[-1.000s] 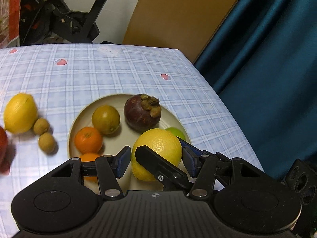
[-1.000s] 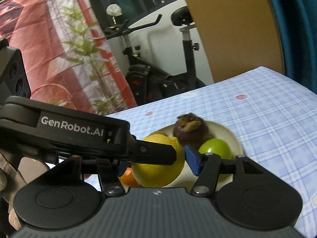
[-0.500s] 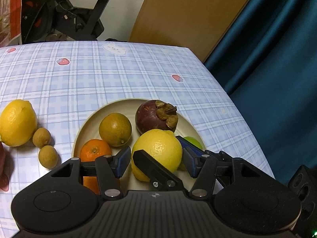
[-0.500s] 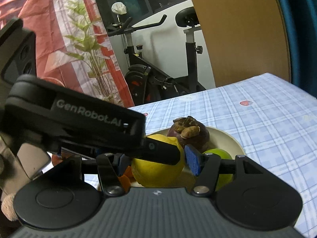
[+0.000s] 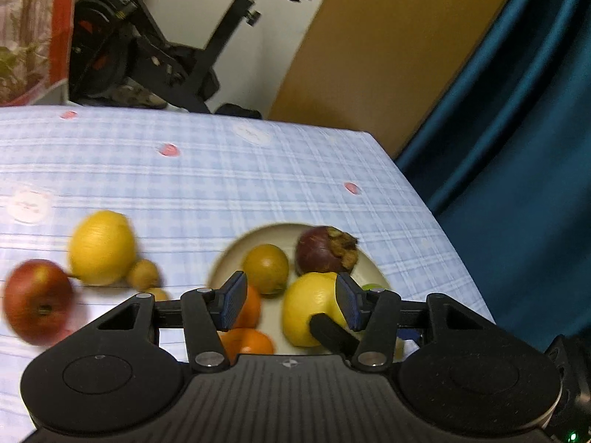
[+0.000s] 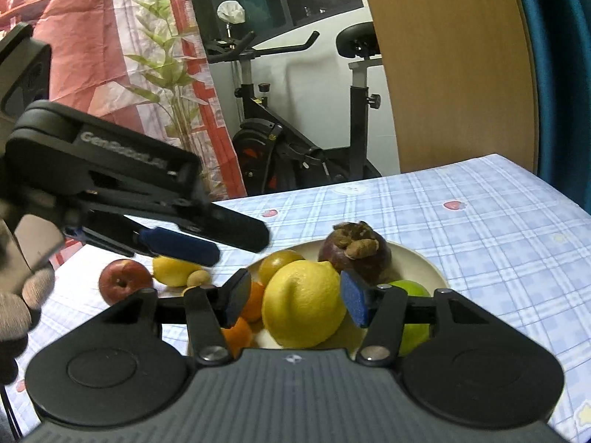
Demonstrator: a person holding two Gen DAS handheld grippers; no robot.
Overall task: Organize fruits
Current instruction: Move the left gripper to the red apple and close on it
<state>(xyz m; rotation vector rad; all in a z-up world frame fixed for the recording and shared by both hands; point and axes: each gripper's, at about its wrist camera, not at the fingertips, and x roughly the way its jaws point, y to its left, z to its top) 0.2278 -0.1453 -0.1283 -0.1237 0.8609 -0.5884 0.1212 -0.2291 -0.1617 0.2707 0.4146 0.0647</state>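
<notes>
**Fruit sorting: lemon set on plate, both tools open**

Checked blue tablecloth (image 5: 229, 170) covers the table; an exercise bike (image 6: 295, 140) and a teal curtain (image 5: 517, 147) fill the background.

**Loose fruit, left of frame.** In the left wrist view, a red apple (image 5: 37, 306) lies at the left edge. Right of it sits a second lemon (image 5: 101, 247), with two small brown fruits (image 5: 143, 274) just beside it. All are on the cloth, off the plate.

**Container, centre.** The beige plate (image 6: 424, 262) holds a brownish-green round fruit (image 5: 266, 267), two oranges (image 5: 245, 341), a large lemon (image 6: 303, 302), a mangosteen (image 6: 356, 254) and a green fruit (image 6: 415, 317) at lower right. The plate looks crowded.

**Tool state.**
- Left gripper (image 5: 291, 304): released, nothing between the pads. In the right wrist view it hovers at upper left, above the loose fruit.
- Right gripper (image 6: 295, 299): jaws spread around the large lemon. A gap shows on the left side; on the right, the pad is at or near the peel, and contact cannot be confirmed. The lemon appears to rest on the plate, not held.

**Hazards (judgement).**
1. Withdrawing the right gripper sideways could drag the lemon and roll it into the oranges or off the rim.
2. Round fruit on a full plate may shift when another piece is added.
3. The two tools are close together; crossing paths risks collision.
</notes>
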